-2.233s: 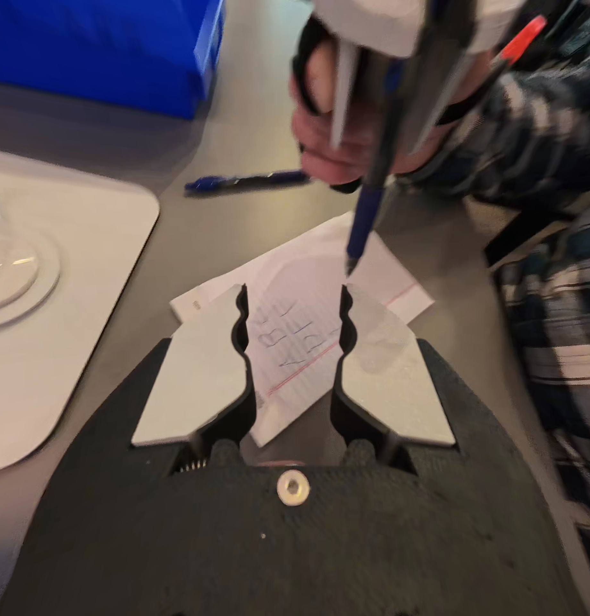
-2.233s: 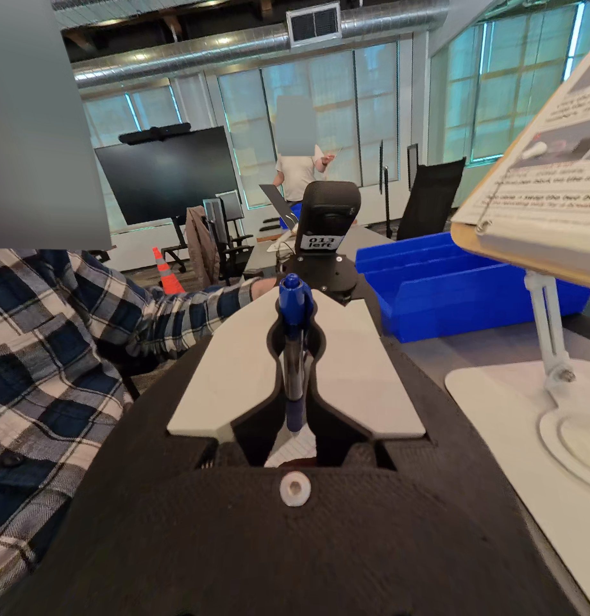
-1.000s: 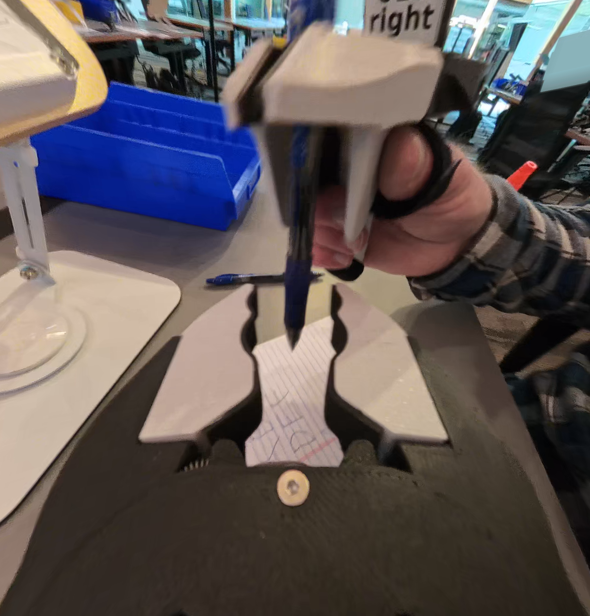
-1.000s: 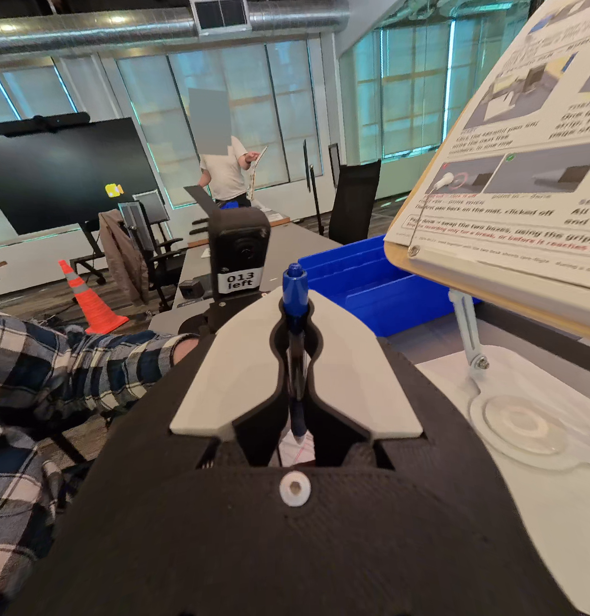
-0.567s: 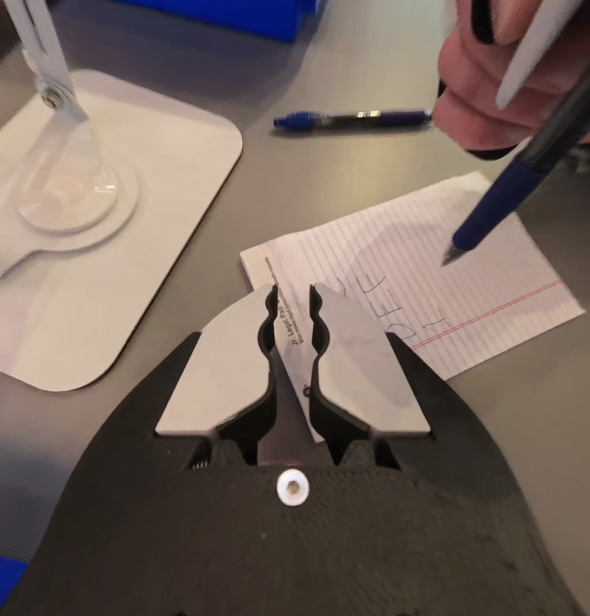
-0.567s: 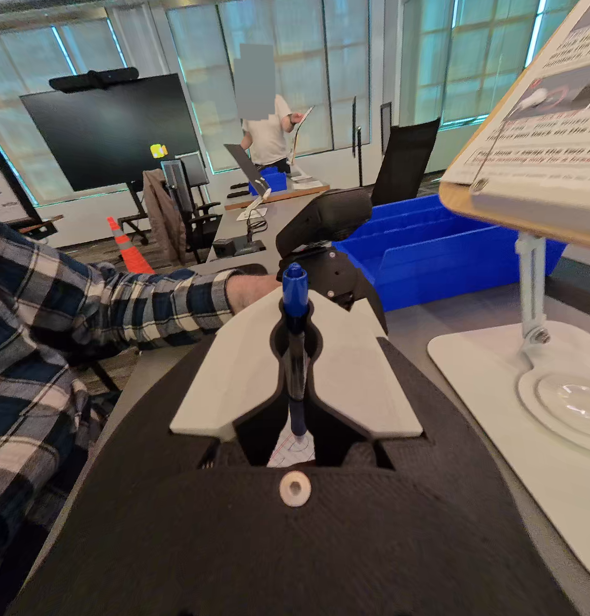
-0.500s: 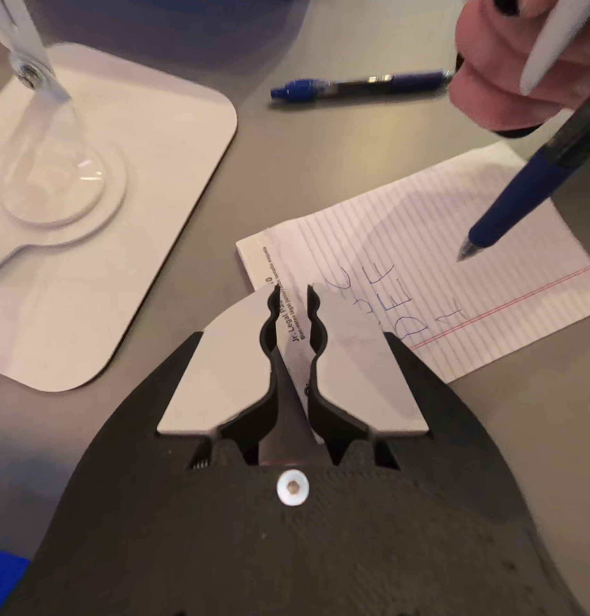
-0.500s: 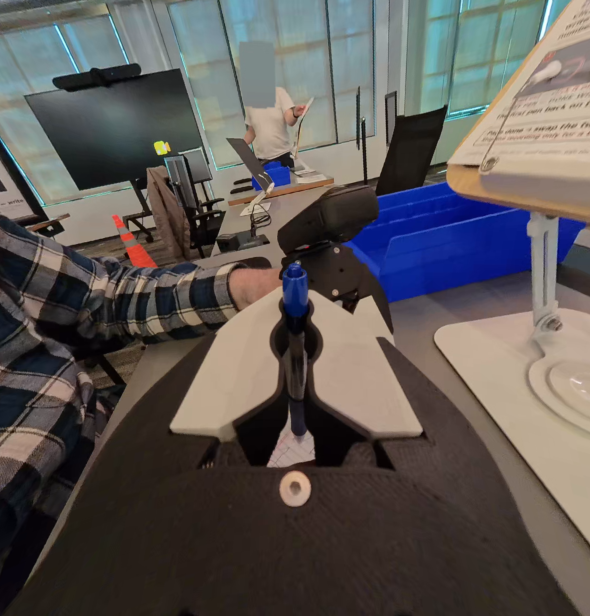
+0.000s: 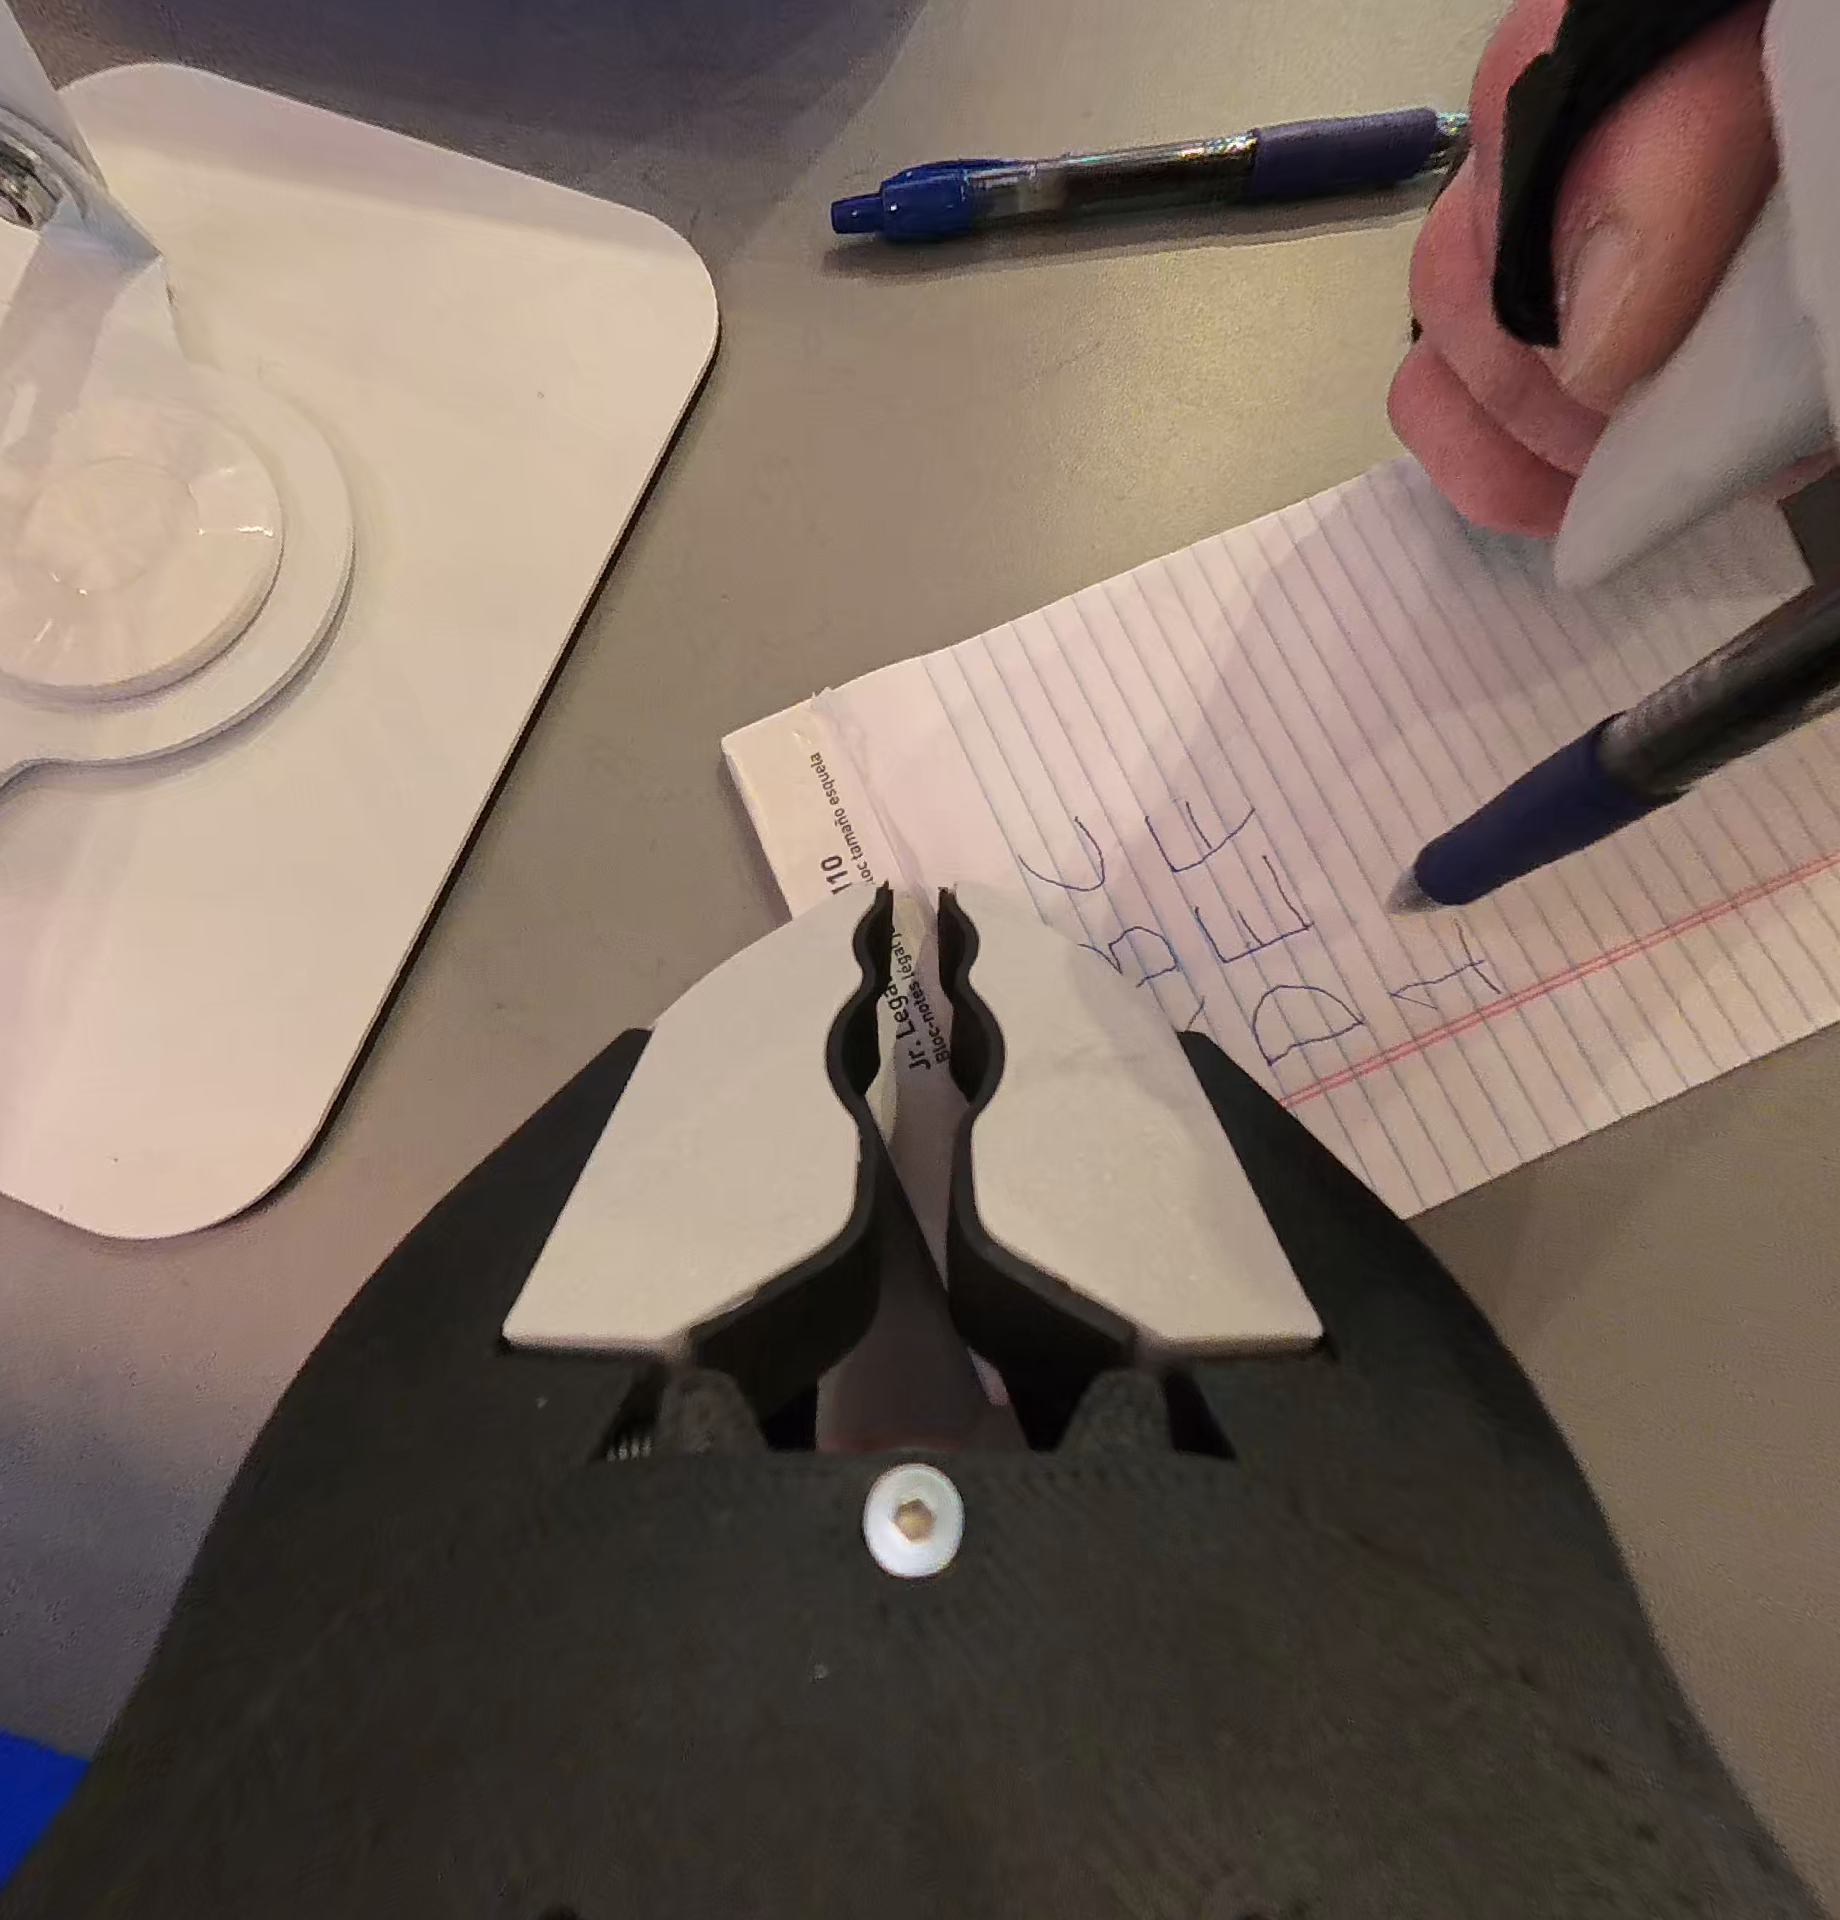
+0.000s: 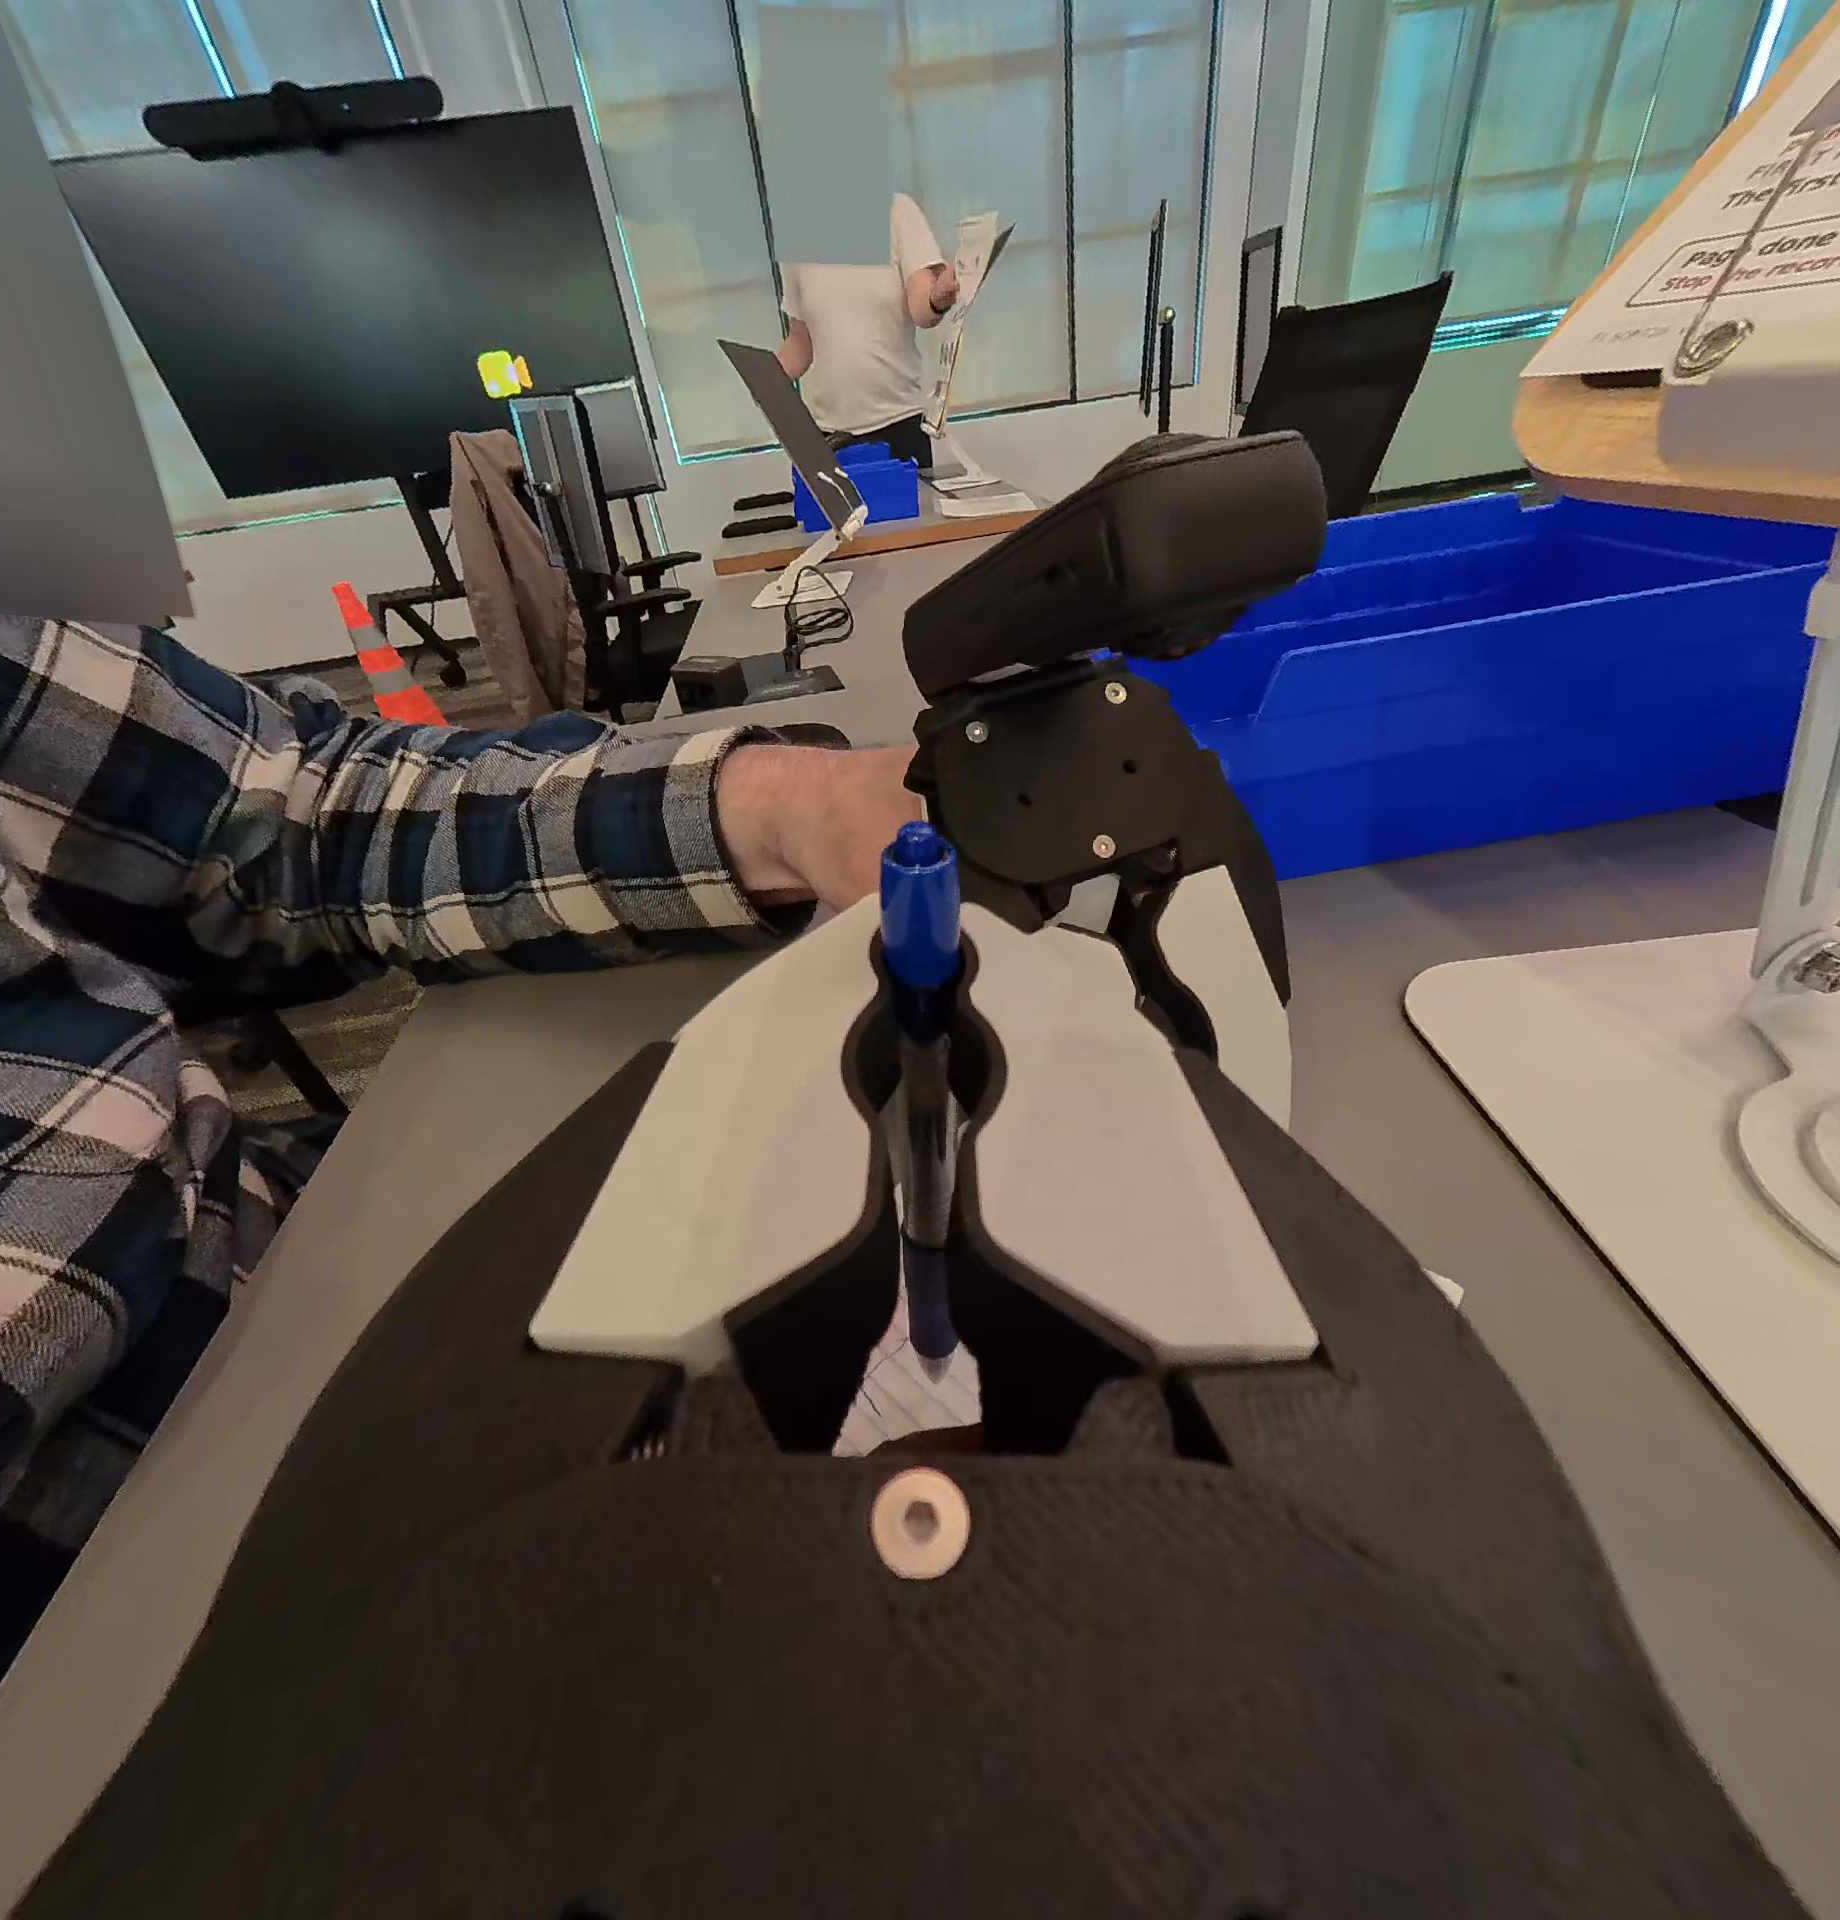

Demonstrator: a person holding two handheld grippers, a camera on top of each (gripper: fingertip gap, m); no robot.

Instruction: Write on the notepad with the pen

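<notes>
On matte grey table (image 9: 999, 499): lined paper notepad (image 9: 1363, 748).

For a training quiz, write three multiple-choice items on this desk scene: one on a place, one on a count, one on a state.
1. Where does the spare pen lie?
A. On the notepad
B. On the table beyond the notepad
C. In the blue bin

2. How many pens show?
A. One
B. Two
C. Three

3. What does the right gripper do?
A. Grips a pen
B. Stands open
C. Grips the notepad

Key: B, it lies on grey table past the notepad; B, one lying, one held pen; A, its fingers close on the barrel.
</notes>
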